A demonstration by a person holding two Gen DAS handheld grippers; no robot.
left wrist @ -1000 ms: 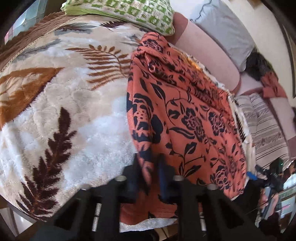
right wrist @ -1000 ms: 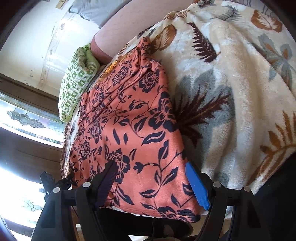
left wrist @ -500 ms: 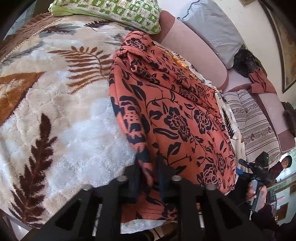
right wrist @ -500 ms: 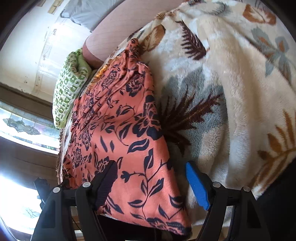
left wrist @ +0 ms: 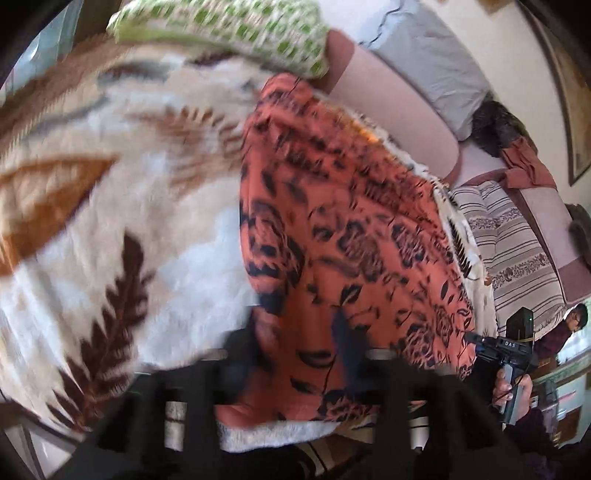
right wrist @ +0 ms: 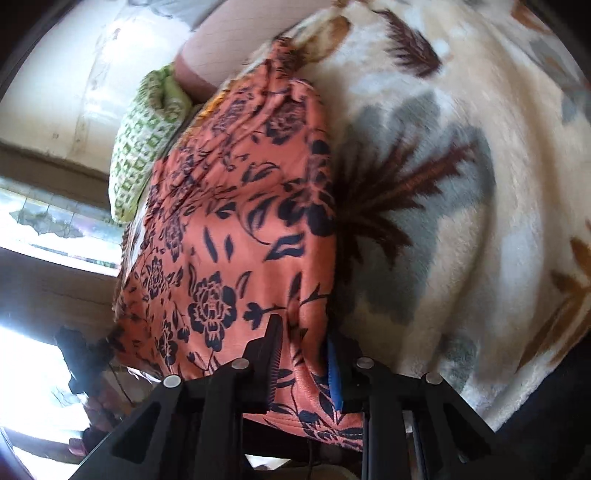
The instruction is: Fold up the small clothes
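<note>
An orange garment with a dark floral print (left wrist: 343,236) lies spread on a plush leaf-patterned blanket (left wrist: 110,206). In the blurred left wrist view my left gripper (left wrist: 299,343) stands open around the garment's near edge, its fingers apart with cloth between them. In the right wrist view the same garment (right wrist: 236,229) runs from the far pillow to the near edge of the bed. My right gripper (right wrist: 303,350) is closed on the garment's near right edge, cloth pinched between its black and blue fingers.
A green checked pillow (left wrist: 229,33) and a pink bolster (left wrist: 399,107) lie at the head of the bed. A striped sofa (left wrist: 517,258) stands to the right. The blanket (right wrist: 461,184) stretches out right of the garment.
My left gripper has opened from its pinch on the garment's edge. My right gripper has closed on the garment's near right edge. Both cameras are moving.
</note>
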